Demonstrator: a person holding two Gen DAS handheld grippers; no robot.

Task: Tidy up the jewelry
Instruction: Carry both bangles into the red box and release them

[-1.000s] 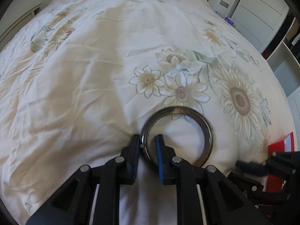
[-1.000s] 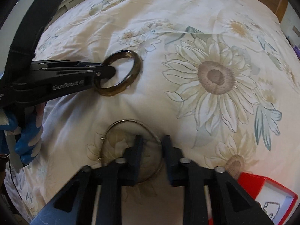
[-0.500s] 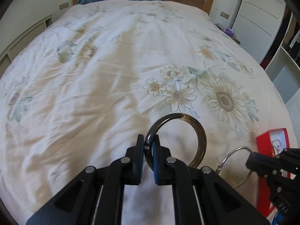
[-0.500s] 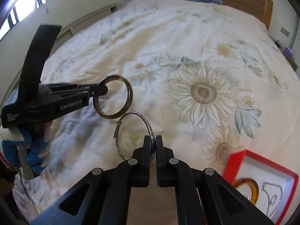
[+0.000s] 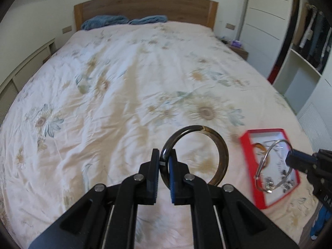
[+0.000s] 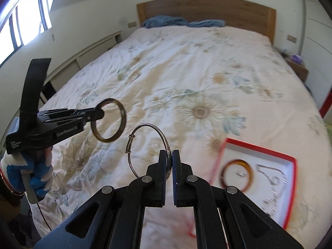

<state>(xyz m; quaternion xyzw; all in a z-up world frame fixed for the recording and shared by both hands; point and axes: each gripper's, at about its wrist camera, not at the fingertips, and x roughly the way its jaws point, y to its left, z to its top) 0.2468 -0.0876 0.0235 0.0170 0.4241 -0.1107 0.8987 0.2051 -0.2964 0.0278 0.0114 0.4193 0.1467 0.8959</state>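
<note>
Both bangles have come up off the bedspread (image 5: 116, 108) since a second ago, when they lay on the quilt, and each now hangs in the air above it. On the left, the left gripper (image 5: 164, 159) is clamped on the near-left rim of the dark bangle (image 5: 220, 145), a thick ring that stands upright, brown along its right side. To its right, the right gripper (image 6: 169, 155) pinches the thin silver bangle (image 6: 145, 126) by its near-right edge, with two small wire coils on its left side. Furthest right, low on the bed, lies the red box (image 6: 259, 145), white inside, with an amber bangle (image 6: 245, 166) and a silver chain (image 6: 269, 171) in it. Blue towels (image 5: 103, 20) sit far off by the wooden headboard (image 5: 145, 2).
</note>
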